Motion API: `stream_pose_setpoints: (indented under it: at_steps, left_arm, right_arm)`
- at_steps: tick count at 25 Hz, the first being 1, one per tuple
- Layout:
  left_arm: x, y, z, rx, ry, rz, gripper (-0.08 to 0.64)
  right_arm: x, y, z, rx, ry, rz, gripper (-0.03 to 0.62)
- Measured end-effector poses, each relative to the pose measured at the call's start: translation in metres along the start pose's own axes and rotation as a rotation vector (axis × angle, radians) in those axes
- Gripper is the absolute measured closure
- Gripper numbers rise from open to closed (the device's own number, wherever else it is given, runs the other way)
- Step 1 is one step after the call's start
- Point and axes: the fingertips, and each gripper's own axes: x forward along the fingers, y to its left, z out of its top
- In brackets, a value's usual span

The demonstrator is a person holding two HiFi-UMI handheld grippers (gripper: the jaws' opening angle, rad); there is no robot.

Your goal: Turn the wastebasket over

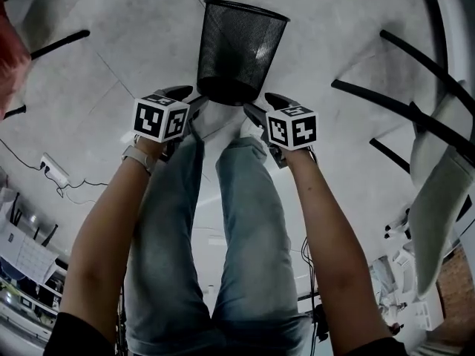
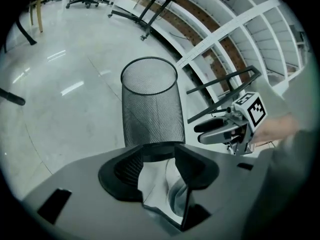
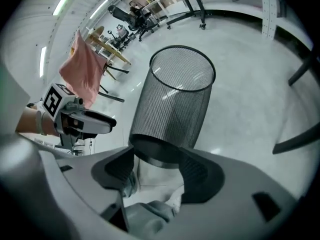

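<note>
Nearest are the person's white shoes (image 1: 219, 119) on the pale polished floor (image 1: 126, 47). Just past them the left tongs (image 1: 189, 101) and right tongs (image 1: 263, 108) point steeply down, both released with jaws spread and nothing between the pads. They flank the foot of the wastebasket (image 1: 241, 47), which stands upright in front of the toes, mouth up. It is a black wire-mesh cone with a solid dark base band and a rolled rim. It looks light, stiff and springy; the rim or base band should give firmer purchase than the mesh.
</note>
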Motion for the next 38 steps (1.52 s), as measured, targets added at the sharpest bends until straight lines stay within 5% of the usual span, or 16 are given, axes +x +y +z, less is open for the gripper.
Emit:
stream_pose_setpoints:
  at_steps: [5,14,28,38]
  left_arm:
    - [-0.013,-0.006,0.031,0.058,-0.033,0.007,0.357]
    - [-0.042,-0.034,0.059,-0.002,-0.084,-0.016,0.357]
    - [-0.070,-0.039,0.041,-0.110,-0.155,-0.035,0.357]
    - [-0.068,-0.024,0.019,-0.161,-0.177,-0.030,0.357]
  right_arm:
    - [-0.019,-0.007,0.038,-0.002,-0.068,-0.013,0.323]
    - [-0.071,-0.036,0.134,-0.184,-0.149,-0.123,0.276]
    - [-0.043,-0.077,0.174,-0.675,0.136,-0.205,0.270]
    - [-0.019,-0.089,0.160,-0.750,0.271,-0.138,0.270]
